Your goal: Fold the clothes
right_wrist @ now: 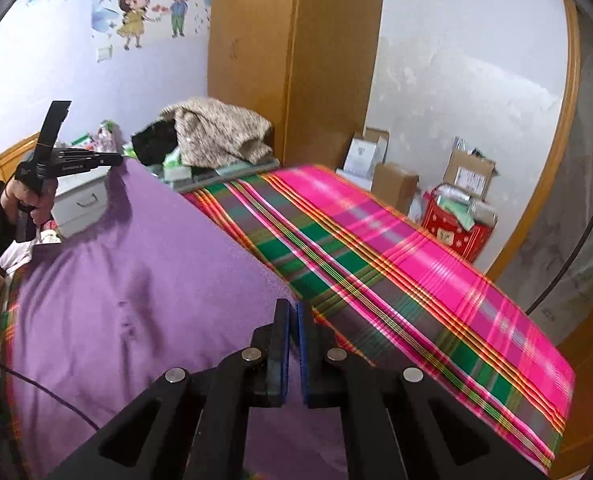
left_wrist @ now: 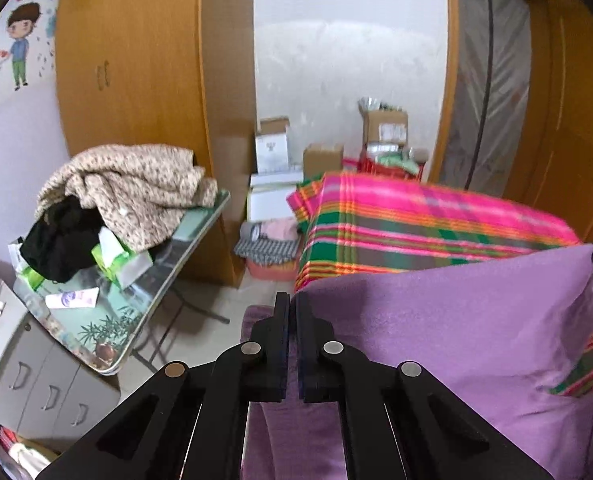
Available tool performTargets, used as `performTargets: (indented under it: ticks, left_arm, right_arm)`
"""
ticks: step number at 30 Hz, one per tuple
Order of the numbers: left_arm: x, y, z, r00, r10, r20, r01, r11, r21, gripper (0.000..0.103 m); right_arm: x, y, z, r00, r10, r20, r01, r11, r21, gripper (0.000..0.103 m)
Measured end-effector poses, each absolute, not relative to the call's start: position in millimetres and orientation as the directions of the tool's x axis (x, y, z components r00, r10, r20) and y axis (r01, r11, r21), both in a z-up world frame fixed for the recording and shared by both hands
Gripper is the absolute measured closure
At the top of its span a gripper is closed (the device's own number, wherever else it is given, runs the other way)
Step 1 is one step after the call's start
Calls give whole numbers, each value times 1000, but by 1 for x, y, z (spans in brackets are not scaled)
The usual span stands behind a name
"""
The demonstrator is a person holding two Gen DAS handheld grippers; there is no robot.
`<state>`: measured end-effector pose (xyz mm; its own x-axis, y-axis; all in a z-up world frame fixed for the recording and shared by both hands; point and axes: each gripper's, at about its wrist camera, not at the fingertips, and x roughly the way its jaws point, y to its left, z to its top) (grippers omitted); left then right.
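Both tools were clamped on a purple garment (right_wrist: 128,280), stretched between them above a bed with a pink and green plaid cover (right_wrist: 396,264). The left tool (left_wrist: 292,304) pinched one edge, the right tool (right_wrist: 292,312) the other.

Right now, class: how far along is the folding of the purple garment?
Done: both grippers have taken hold, the left gripper and right gripper each shut on an edge of the purple garment. In hand: it is stretched between them above the plaid bedspread. Left: no fold shows yet; all folding remains.
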<state>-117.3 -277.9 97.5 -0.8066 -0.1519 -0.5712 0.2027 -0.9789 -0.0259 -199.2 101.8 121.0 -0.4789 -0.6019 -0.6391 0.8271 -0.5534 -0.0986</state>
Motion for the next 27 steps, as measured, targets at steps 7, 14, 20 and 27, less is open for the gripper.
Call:
performTargets:
  ticks: [7,14,20,27]
  left_arm:
    - [-36,-259,113,-858,-136,-495,204,-975,-86,100]
    - [24,-245,79,-837,-132,-531,235,-963,-131,100]
    - [48,-237,25,-765,-107,-634,265,-951,-159,100]
    - [78,-234,17,-761,-108,-639,319,-921,-224,87]
  right_arm:
    - [-122,131,131,-467,-637,-613,843,-530,-91,99]
    - [-62,147,87,-388,-623,-679,856,-517,-15,99]
    - [-38,152,30,-311,-572,-759,844,-533,56,99]
    - [-31,166,23,-321,-580,-748,793,-597,122,92]
